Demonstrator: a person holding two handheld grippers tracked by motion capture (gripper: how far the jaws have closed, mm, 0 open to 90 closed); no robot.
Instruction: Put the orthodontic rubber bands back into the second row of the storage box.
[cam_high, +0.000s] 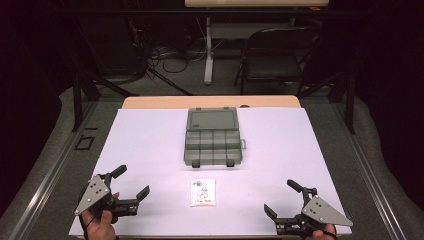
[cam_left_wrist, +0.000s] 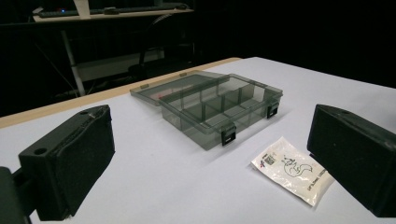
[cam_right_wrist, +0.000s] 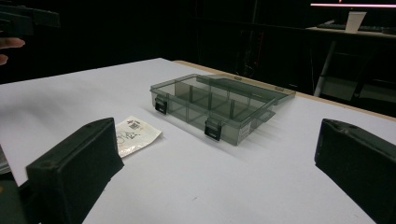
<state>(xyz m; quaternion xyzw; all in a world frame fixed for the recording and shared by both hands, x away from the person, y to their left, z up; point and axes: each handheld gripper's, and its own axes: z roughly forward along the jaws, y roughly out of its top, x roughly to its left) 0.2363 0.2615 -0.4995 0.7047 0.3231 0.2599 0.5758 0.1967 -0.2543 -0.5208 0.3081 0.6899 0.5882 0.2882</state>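
Smoky plastic organizer box (cam_high: 212, 137), lid laid open, and a flat white packet (cam_high: 203, 192) on a matte white table (cam_high: 150, 145).

The box is rectangular, translucent grey, split into small square compartments, with two black latches facing the person; its long axis runs away from the person. The glossy, printed packet lies just in front of the box, its long side toward it. Left gripper (cam_high: 131, 185) and right gripper (cam_high: 283, 200) flank the packet, each with jaws wide apart around nothing.

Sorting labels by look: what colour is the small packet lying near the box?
The packet is white with black print, clearest in the left gripper view.
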